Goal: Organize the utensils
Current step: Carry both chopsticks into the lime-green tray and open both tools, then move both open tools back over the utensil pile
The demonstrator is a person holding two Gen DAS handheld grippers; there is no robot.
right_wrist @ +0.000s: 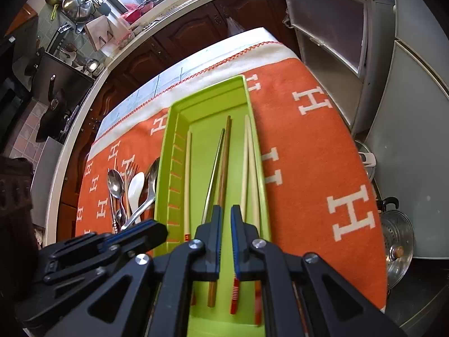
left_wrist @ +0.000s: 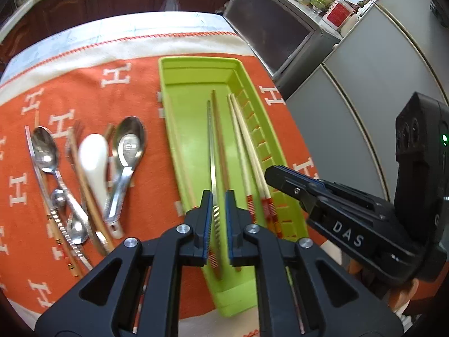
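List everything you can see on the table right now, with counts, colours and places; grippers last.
green tray: one, lime green, middle of the cloth
pale chopsticks: three, cream with red-striped ends, in the tray, two at one side and one at the other
metal chopstick: one, silver, in the tray's middle
wooden chopstick: one, brown, beside the metal one
loose utensils: pile of metal spoons, one white spoon, a fork, sticks; on the cloth beside the tray
tablecloth: one, orange with white H letters
left gripper: black, open, over the tray
right gripper: black, open, over the tray
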